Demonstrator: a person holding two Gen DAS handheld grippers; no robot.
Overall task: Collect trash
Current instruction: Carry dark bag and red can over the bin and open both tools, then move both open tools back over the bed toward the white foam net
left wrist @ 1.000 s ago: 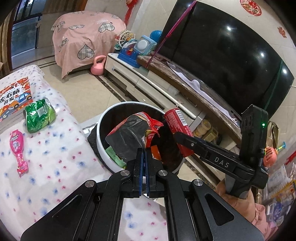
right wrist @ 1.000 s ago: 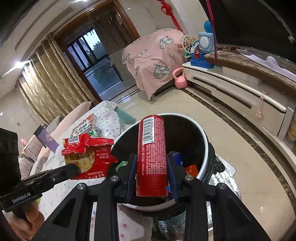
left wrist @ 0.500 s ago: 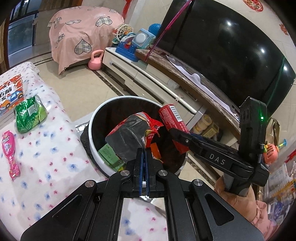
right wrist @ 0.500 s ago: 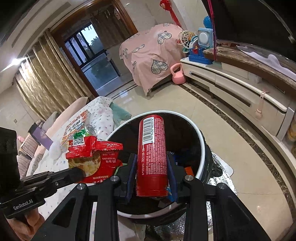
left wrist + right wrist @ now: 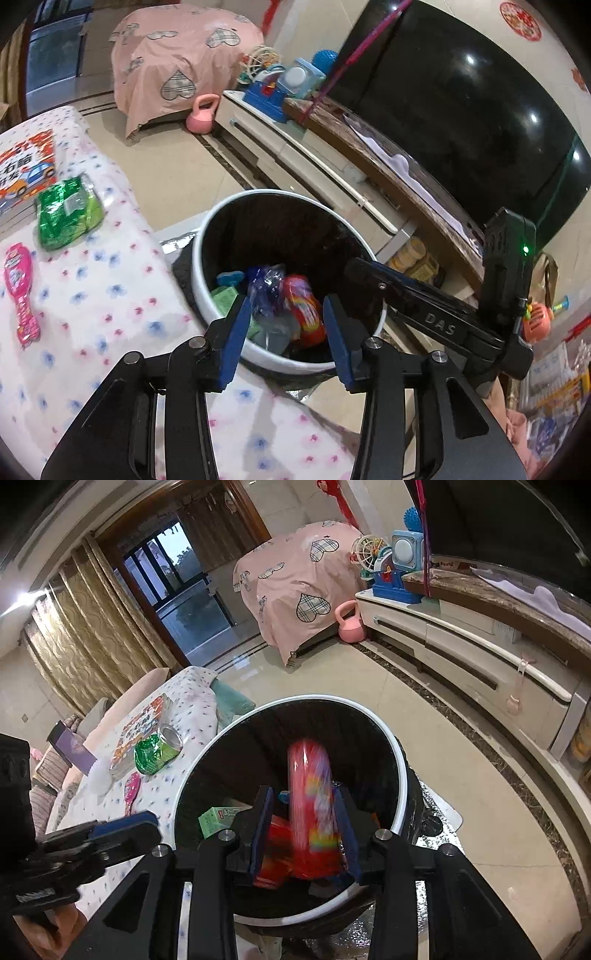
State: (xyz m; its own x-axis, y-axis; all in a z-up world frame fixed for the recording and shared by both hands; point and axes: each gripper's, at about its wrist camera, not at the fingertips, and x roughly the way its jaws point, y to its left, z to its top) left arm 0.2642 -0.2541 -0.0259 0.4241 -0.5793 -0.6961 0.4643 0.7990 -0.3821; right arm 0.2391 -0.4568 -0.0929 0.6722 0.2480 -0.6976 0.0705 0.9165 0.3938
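Trash: the red cylindrical can (image 5: 312,797), motion-blurred, sits between the right gripper (image 5: 304,830) fingers inside the mouth of the white-rimmed bin (image 5: 201,266). The right jaws have just been opening; the can lies in the gap between the blue pads (image 5: 260,834), and contact with them cannot be confirmed through the blur. In the left wrist view the same can appears on the trash heap in the bin.

The left gripper (image 5: 284,332) is positioned over the near rim of the bin. Its jaws have just been opening and stand apart with nothing between them. A red snack wrapper (image 5: 275,853) lies in the bin, alongside a blue wrapper (image 5: 264,284) and a green carton (image 5: 225,297).

The bin stands on the floor against the edge of the floral-cloth table (image 5: 92,314). On the table, well clear of the bin: a green foil packet (image 5: 64,216), a pink toy (image 5: 18,291) near the left edge, and a picture book (image 5: 26,173) at the far edge.

Behind the bin: a low white cabinet (image 5: 295,158), a television (image 5: 461,110) and a pink kettlebell (image 5: 201,118).
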